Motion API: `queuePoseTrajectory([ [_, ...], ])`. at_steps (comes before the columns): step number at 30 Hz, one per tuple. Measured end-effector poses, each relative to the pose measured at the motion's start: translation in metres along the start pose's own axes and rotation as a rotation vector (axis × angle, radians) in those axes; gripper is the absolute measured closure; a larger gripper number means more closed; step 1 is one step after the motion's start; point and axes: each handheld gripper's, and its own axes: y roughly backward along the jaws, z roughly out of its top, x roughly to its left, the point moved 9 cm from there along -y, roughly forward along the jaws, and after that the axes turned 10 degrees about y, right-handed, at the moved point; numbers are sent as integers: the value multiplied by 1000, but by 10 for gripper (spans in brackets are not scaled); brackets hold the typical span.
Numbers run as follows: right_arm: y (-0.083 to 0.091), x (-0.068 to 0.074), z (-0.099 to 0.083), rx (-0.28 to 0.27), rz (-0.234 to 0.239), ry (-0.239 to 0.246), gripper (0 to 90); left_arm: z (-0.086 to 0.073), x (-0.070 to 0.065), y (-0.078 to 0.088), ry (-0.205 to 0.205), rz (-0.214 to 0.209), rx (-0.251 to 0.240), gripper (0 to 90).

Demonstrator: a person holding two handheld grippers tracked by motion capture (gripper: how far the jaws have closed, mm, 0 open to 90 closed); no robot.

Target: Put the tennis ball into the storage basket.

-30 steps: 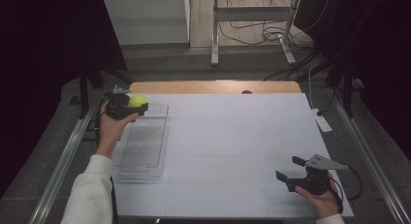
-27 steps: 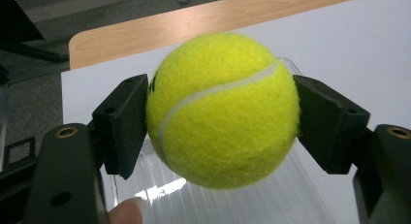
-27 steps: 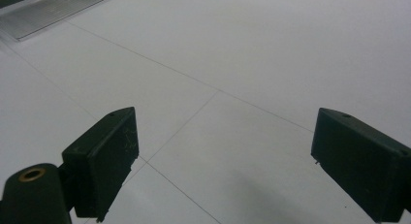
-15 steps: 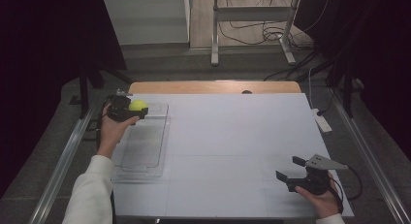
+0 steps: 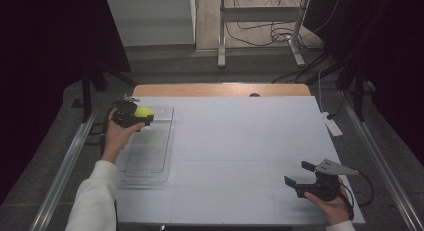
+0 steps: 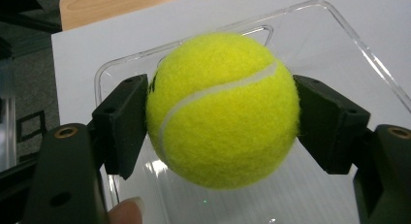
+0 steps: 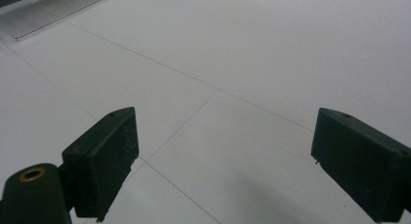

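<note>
A yellow tennis ball (image 6: 223,107) sits squeezed between the two black jaws of my left gripper (image 6: 222,115), which is shut on it. In the high view the ball (image 5: 143,111) and the left gripper (image 5: 141,116) hang over the far end of a clear plastic tray (image 5: 150,161) at the table's left side. The tray's rim (image 6: 310,10) shows behind the ball in the left gripper view. My right gripper (image 5: 300,173) rests in a hand near the front right corner of the table, open, with only bare white tabletop between its jaws (image 7: 223,151).
The white table surface (image 5: 240,141) spreads between the two hands, marked by thin lines. A wooden strip (image 5: 220,89) runs along its far edge. A white power strip (image 5: 332,125) lies off the right edge. Metal rails (image 5: 60,176) flank the table.
The left gripper with the ball has shifted slightly right over the tray's far end. The right gripper has stayed put.
</note>
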Motion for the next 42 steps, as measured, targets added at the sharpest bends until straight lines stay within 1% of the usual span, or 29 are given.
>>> queuePoseTrajectory([
  [6,0,0,0,-1,-1,-2,97,-5,2,-7,-11,17,41,263],
  [11,0,-1,-1,4,-3,-1,97,-10,4,-14,-11,33,75,262],
  [12,0,-1,-1,4,-3,-2,97,-11,4,-16,-9,37,88,262],
  [13,0,-1,-1,4,-3,-3,98,-11,3,-17,-10,36,90,262],
  [16,0,-1,-1,5,-3,-2,98,-11,0,-20,-30,40,100,263],
  [23,1,-2,-2,5,-1,-1,98,-16,-1,-27,-20,50,148,262],
  [27,1,-2,-2,5,-1,-2,97,-20,0,-30,-17,65,175,261],
  [33,1,-2,-2,5,-2,-1,97,-22,0,-33,-15,72,196,257],
  [38,1,-2,-2,6,-1,-1,97,-23,2,-34,-16,84,203,252],
  [40,1,-2,-2,6,-1,-1,97,-23,2,-34,-18,88,200,242],
  [42,1,-2,-2,5,-2,-1,97,-22,1,-33,-17,82,183,235],
])
